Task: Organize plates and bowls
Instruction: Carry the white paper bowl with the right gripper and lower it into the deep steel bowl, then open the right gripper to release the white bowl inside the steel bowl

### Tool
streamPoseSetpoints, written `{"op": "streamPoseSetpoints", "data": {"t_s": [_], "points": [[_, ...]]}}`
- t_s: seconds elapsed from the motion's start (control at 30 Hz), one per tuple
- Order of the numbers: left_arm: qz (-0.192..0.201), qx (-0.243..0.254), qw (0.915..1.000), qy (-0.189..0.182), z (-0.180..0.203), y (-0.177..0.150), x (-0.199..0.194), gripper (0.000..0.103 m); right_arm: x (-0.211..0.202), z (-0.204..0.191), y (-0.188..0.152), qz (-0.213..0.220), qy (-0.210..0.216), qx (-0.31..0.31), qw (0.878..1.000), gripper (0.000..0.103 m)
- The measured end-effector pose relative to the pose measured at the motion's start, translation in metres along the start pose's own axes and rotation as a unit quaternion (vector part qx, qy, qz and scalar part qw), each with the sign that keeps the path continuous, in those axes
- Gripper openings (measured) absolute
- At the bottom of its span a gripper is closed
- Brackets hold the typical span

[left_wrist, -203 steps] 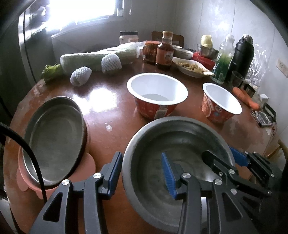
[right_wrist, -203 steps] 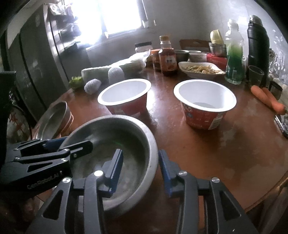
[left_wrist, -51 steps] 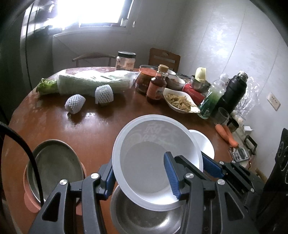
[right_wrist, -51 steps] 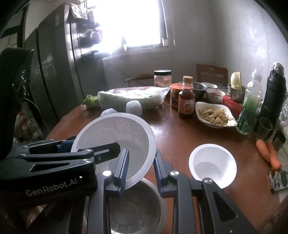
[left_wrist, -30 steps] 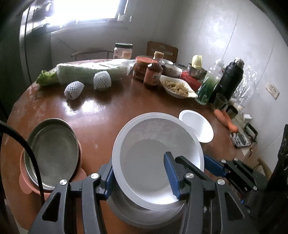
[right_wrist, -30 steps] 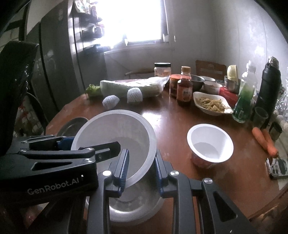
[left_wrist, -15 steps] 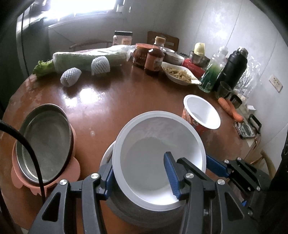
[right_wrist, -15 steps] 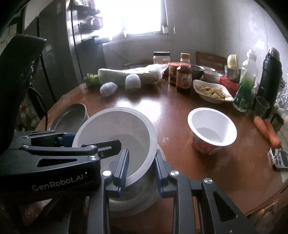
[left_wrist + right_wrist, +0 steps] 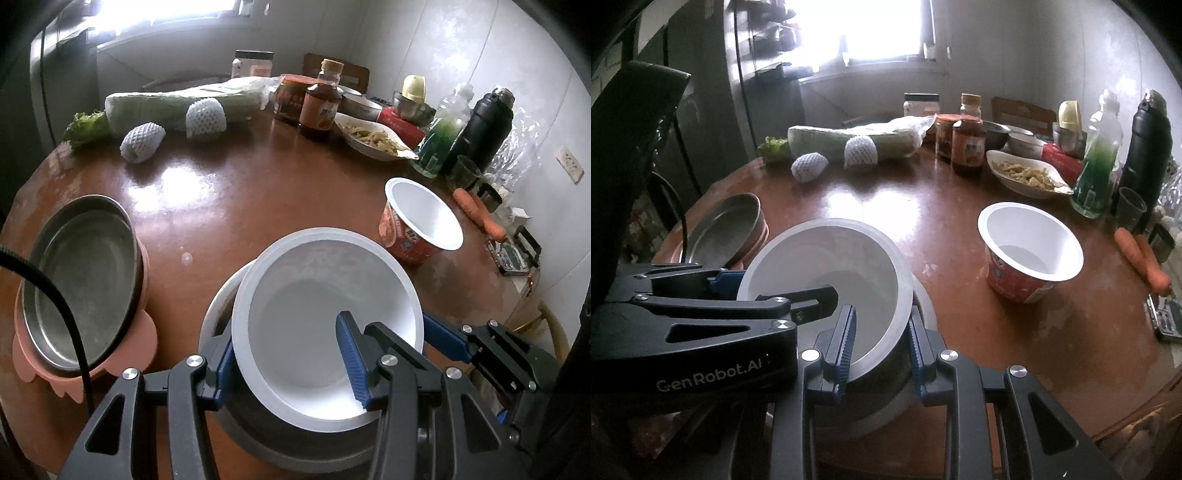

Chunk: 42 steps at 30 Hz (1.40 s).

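Both grippers hold the white bowl (image 9: 317, 332) by its rim, tilted, low inside the steel bowl (image 9: 905, 398) at the near table (image 9: 258, 184) edge. Left gripper (image 9: 288, 358) clamps the rim nearest it, one finger inside, one outside. Right gripper (image 9: 879, 343) pinches the rim likewise, jaws nearly closed. Second paper bowl (image 9: 1030, 251) stands apart, right of the steel bowl; steel plate (image 9: 77, 277) on a pink mat (image 9: 122, 358) sits left of it. Risks, as judged: uneven release would leave the white bowl canted; a squeezed thin rim could buckle; downward push may slide the steel bowl off the edge
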<state>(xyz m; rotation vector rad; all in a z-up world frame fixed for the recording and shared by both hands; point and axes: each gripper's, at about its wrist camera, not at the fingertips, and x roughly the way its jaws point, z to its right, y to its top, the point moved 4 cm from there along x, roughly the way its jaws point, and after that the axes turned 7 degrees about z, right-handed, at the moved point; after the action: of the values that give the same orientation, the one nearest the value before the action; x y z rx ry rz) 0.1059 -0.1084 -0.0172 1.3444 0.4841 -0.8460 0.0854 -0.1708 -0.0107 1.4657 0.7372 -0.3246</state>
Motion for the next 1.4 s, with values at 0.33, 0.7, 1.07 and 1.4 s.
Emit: {"op": "streamPoseSetpoints", "data": {"t_s": [0.33, 0.7, 1.07, 1.4], "points": [[-0.001, -0.004, 1.0000, 0.001, -0.004, -0.001, 0.002, 0.050, 0.007, -0.002, -0.003, -0.006, -0.010, -0.005, 1.000, 0.028], [0.001, -0.006, 1.0000, -0.002, -0.007, -0.002, -0.001, 0.050, 0.009, -0.001, -0.003, -0.007, -0.013, -0.002, 1.000, 0.028], [0.016, 0.000, 0.9997, 0.020, -0.007, 0.000, -0.015, 0.050, 0.005, -0.001, -0.001, 0.001, -0.010, -0.007, 1.000, 0.033], [0.038, -0.007, 0.9986, 0.036, -0.010, 0.005, -0.033, 0.050, -0.009, 0.007, 0.004, 0.019, -0.013, 0.006, 1.000, 0.037]]}}
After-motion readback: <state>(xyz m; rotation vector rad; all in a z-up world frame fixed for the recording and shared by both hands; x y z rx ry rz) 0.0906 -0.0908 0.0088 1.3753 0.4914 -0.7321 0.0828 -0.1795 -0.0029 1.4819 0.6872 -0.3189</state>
